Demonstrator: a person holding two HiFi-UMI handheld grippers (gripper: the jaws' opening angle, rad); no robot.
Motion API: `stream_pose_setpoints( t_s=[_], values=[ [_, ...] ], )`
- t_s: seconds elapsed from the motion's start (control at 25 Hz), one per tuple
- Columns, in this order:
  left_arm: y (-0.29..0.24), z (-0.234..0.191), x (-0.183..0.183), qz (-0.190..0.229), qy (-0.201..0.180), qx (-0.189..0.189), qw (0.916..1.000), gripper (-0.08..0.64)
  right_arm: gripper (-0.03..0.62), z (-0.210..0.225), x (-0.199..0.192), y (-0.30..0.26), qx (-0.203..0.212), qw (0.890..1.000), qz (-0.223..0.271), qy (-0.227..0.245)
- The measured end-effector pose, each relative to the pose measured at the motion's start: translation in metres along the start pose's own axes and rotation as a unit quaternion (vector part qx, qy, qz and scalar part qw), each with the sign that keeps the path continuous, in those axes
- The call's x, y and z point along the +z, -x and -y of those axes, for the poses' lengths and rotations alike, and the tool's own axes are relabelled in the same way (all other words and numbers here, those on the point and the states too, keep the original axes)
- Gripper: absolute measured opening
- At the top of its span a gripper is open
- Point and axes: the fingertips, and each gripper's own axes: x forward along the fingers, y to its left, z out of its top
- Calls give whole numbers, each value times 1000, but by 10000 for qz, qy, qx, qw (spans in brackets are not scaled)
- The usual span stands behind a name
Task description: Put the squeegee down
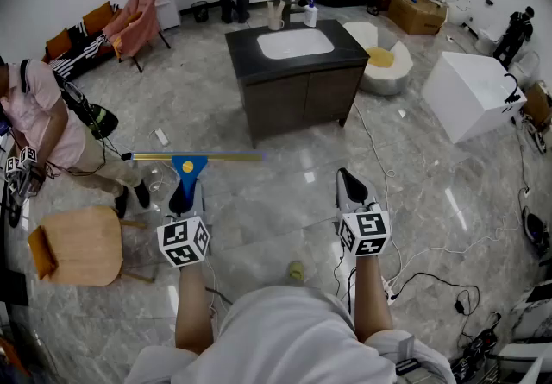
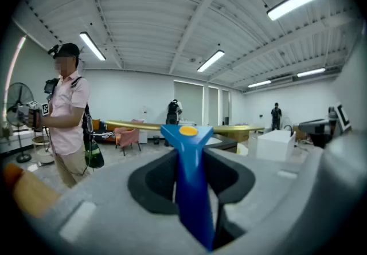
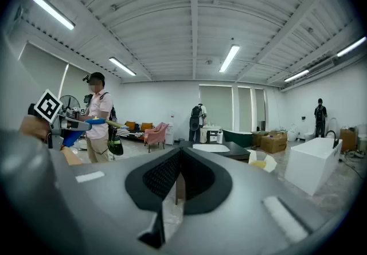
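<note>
Squeegee point(image 1: 188, 166): clamped in my left gripper point(image 1: 183, 198), not yet down. Right gripper point(image 1: 348, 180): seemingly closed, empty.

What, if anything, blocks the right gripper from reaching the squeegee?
Probably yes, it can reach: the right gripper, shut and empty, hangs beside the left gripper clamping the squeegee by its blue handle, and only floor shows between them. It would need to open first.

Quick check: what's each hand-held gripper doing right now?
Left hand-held gripper: closed on the blue squeegee, by its handle.
Right hand-held gripper: closed, nothing between its jaws.
</note>
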Motion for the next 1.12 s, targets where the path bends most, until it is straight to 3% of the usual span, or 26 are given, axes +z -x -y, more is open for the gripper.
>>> stream_pose_setpoints(
  t_s=[0.64, 1.12],
  values=[
    [-22, 22, 0, -112, -31, -46, 9999, 129, 3, 28, -2, -8, -80, 9999, 51, -58],
    [-80, 54, 5, -146, -142, 29, 9998, 129, 3, 86, -7, -45, 48, 9998, 100, -134]
  ],
)
